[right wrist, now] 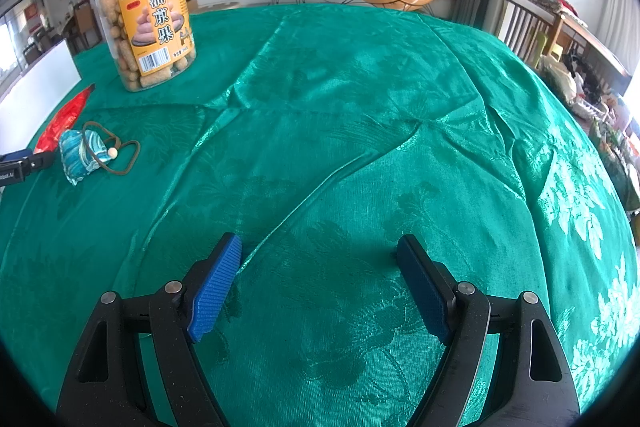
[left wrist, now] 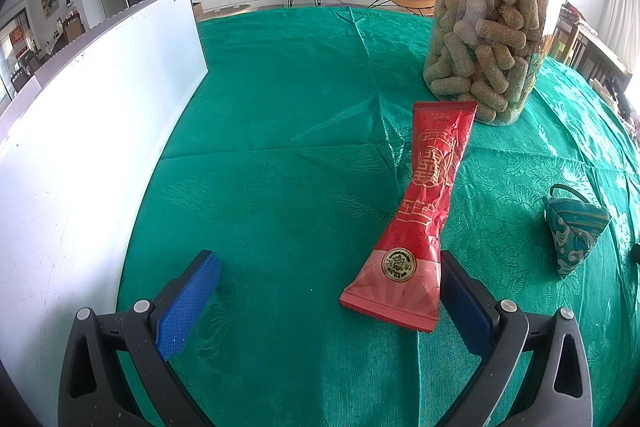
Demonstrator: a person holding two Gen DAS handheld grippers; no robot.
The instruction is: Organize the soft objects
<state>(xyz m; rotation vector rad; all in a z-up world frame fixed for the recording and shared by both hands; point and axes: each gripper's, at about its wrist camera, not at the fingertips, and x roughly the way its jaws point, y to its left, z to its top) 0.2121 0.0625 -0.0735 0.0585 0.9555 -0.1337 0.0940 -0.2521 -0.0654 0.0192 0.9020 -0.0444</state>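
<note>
Hovering low over the bench [left wrist: 288, 99], left gripper [left wrist: 332, 303] spread wide, nothing between the pads. Landmark = clear snack jar [left wrist: 486, 27] full of rod-shaped snacks.

- Red packet [left wrist: 424, 211]: lies flat on the green cloth, far end just in front of the jar base, near end beside the left gripper's right finger [left wrist: 464, 307], looks touching or almost, cannot tell which.
- Teal fabric pouch [left wrist: 572, 231]: nearer the camera than the jar and off to its right, apart from the packet. In the right wrist view the pouch [right wrist: 82, 157] has a brown cord with a bead looped beside it on the cloth.
- White board [left wrist: 80, 131]: stands on edge well left of the jar.

Right gripper [right wrist: 320, 285]: also spread, empty, over bare cloth well to the right of the jar [right wrist: 146, 21] and clear of both soft items. Left gripper tip [right wrist: 20, 165] shows at that view's left edge, beside the packet [right wrist: 64, 115] and pouch.
</note>
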